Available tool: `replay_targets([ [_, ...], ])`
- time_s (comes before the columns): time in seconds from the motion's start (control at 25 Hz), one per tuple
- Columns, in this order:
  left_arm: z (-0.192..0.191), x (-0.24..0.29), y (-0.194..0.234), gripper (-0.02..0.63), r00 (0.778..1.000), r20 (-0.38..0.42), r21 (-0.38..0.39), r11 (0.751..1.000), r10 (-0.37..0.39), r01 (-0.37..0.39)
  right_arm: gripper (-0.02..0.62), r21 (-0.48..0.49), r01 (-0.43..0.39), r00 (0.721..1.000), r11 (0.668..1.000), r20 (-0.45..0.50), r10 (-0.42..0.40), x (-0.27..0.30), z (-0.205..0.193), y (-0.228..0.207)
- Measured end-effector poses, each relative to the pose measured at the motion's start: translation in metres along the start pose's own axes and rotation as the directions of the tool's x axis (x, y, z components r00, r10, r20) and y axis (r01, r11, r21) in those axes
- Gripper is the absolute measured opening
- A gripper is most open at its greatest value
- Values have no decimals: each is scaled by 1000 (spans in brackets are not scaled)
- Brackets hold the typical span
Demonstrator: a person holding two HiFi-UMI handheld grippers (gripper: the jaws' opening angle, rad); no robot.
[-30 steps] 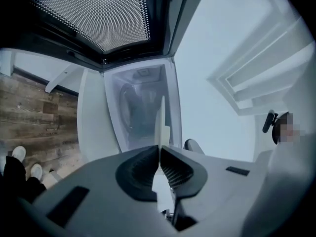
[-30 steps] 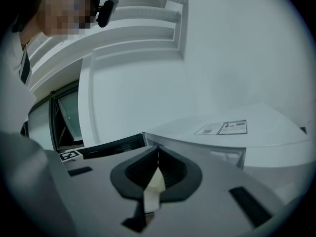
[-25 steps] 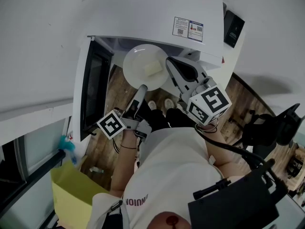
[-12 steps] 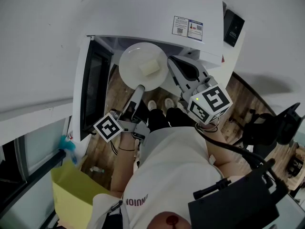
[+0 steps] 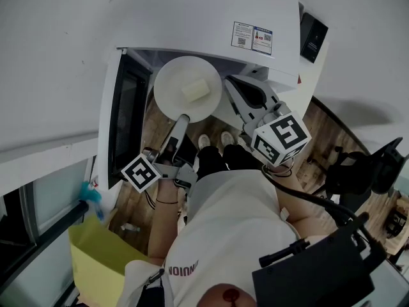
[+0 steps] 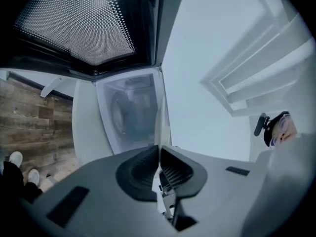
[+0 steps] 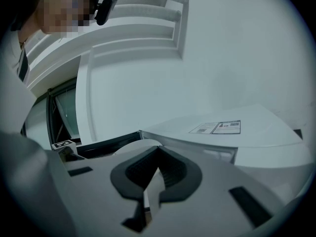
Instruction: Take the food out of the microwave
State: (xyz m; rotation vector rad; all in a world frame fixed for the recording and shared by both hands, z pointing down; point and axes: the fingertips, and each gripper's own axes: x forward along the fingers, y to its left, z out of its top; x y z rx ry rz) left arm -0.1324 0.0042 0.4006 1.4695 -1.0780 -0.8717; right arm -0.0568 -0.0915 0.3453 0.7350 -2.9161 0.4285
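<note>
Wooden floor (image 5: 137,203) is showing far below, since the white microwave (image 5: 211,18) is sitting high against a pale wall and the person is looking steeply down over it. Its door (image 5: 124,117) is hanging wide open at the left, leaving the mouth free for a plate to pass.

The left gripper (image 5: 183,119) is reaching in level, its fingers pinching the near rim of the round white plate (image 5: 172,88). Gripping at the edge is keeping the fingers off the food and the plate flat, so nothing is sliding. The food (image 5: 195,89), a pale yellowish block, is lying near the plate's middle. Plate and food are hanging at the open mouth, and judging by the bare cavity ahead of the left gripper, they are seemingly clear of its floor.

The right gripper (image 5: 230,85) is hovering just beside the plate's right edge, its fingers pressed together on nothing. It is probably standing by to steady the load.

Counting: one microwave, one door, one plate, one block of food, two grippers, two stickers (image 5: 243,36) on the microwave's top, and two pale shoes (image 5: 226,137) on the floor.
</note>
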Motion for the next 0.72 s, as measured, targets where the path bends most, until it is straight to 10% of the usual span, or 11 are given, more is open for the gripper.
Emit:
replay_targets([
  [0.72,6,-1,-5,25,1000,-3,7,1000,-9,9,21,2,-5,1000,1000,-4,5,3,1,1],
])
